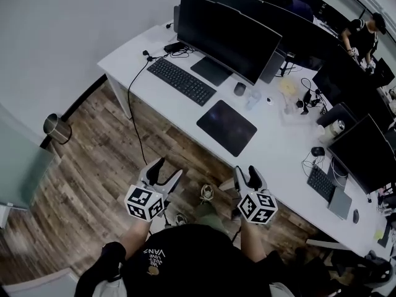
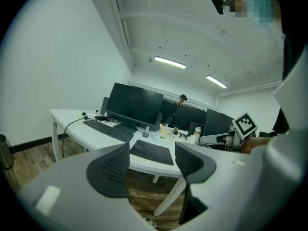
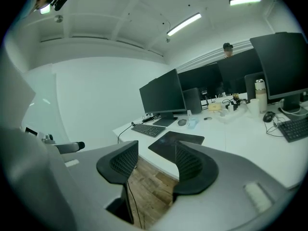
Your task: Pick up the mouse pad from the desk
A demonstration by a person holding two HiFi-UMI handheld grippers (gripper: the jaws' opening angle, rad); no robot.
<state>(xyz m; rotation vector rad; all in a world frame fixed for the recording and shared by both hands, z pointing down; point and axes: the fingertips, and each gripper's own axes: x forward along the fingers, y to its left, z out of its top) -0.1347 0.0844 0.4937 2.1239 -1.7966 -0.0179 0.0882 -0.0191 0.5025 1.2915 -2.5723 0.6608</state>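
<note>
A dark rectangular mouse pad (image 1: 226, 127) lies flat near the front edge of the white desk (image 1: 272, 159). It also shows ahead in the left gripper view, mouse pad (image 2: 153, 152), and in the right gripper view, mouse pad (image 3: 176, 142). My left gripper (image 1: 167, 171) is open and empty, held over the wooden floor short of the desk. My right gripper (image 1: 245, 174) is open and empty too, level with the left one. Both sets of jaws point toward the pad and touch nothing.
A keyboard (image 1: 181, 81), a monitor (image 1: 228, 38) and a grey mouse (image 1: 239, 89) stand behind the pad. Cables, a bottle (image 1: 337, 128) and further monitors crowd the desk's right. A metal bin (image 1: 57, 129) stands on the floor at left. A person (image 1: 364, 34) stands at the far desk.
</note>
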